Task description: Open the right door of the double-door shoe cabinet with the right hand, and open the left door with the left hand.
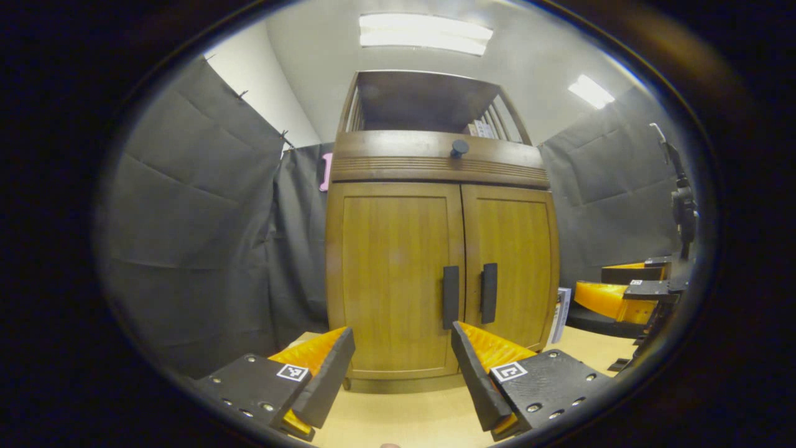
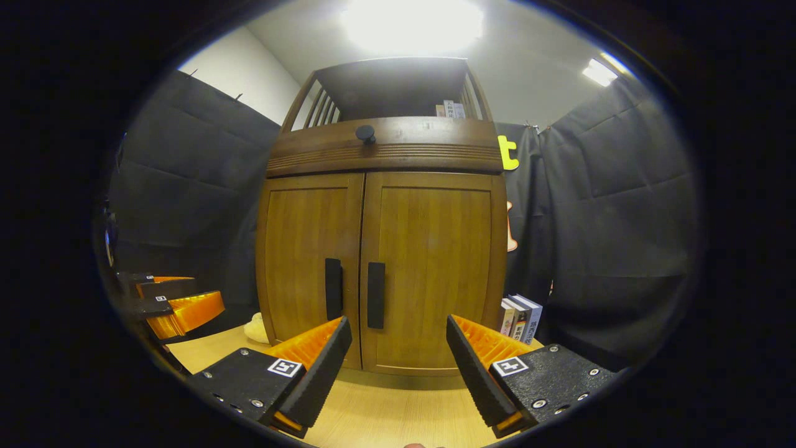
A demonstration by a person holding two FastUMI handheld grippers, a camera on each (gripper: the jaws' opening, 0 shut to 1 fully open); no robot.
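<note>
- Straight ahead of the right gripper, the shoe cabinet stands on the pale table with both doors closed; the right door fills the space above the gap between the spread fingers.
- Right door's handle — a dark upright bar, long axis vertical — lies forward and a little to the left of that gripper's midline, just beside the seam between the doors.
- Its jaws stand wide apart and hold nothing; to take the bar they would, I judge, need to slide left and go forward, fingers either side of it.
- Seen in the left gripper view, the left gripper is also wide and empty, well short of the cabinet.
- Left door's handle — upright too — sits ahead and towards its right finger.
- Each gripper faces its own door, so neither need cross over.
- Books stand beside the cabinet's right flank.
</note>
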